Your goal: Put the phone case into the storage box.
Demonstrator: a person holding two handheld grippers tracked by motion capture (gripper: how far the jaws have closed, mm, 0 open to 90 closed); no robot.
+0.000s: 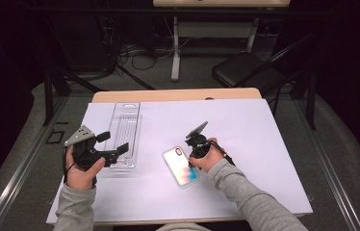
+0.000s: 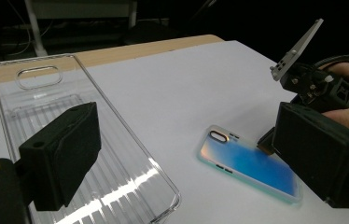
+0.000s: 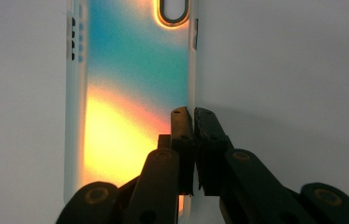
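Your right tool (image 1: 192,155) is clenched on the long side wall of the iridescent phone case (image 1: 181,166), its two jaws pressed together with the case's thin edge between them, as the right gripper view shows close up. The case lies flat on the white sheet (image 1: 245,144) covering the worktop, near the middle, with its camera cutout pointing away from you. Your left tool (image 1: 115,144) is released, its jaws spread wide and holding nothing, and it hangs over the near end of the clear plastic tray (image 1: 125,126). That tray lies flat on the sheet to the left of the case, well apart from it.
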